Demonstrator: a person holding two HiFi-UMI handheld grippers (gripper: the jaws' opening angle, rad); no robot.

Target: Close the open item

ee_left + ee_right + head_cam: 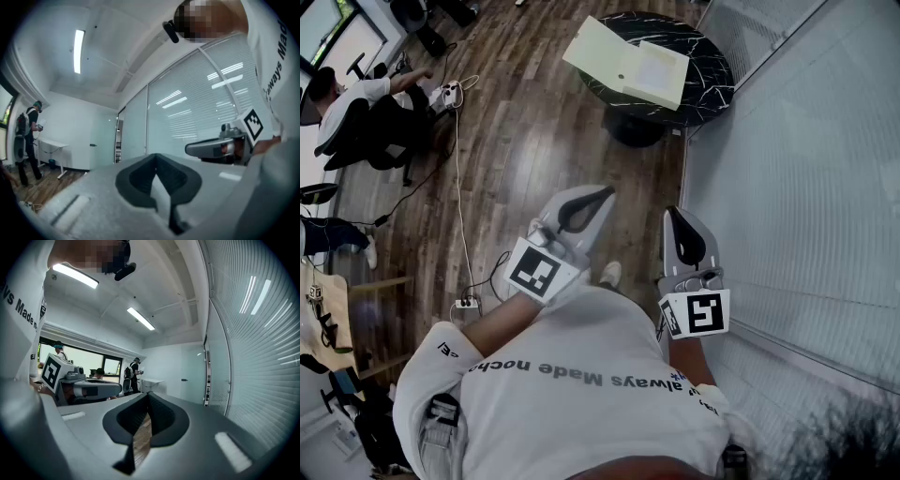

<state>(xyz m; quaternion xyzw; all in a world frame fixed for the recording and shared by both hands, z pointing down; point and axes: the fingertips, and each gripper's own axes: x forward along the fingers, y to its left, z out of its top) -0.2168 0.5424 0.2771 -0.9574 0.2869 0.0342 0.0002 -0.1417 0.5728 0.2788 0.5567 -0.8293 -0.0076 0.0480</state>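
An open cream box [623, 58], its lid folded back, lies on a round black marble table [705, 86] at the far end of the head view. Both grippers are held close to the person's chest, well short of the table. My left gripper [602, 194] points toward the table with its jaws shut and nothing between them. My right gripper [673, 212] is beside it, also shut and empty. The left gripper view shows its closed tips [156, 157] against a glass wall. In the right gripper view, the closed tips [149, 395] face the room. The box is in neither gripper view.
A glass wall with blinds [806, 187] runs along the right. A seated person [356, 108] is at the far left, with a cable and a power strip [466, 303] on the wooden floor. Another person [23, 136] stands by a white table [52, 144].
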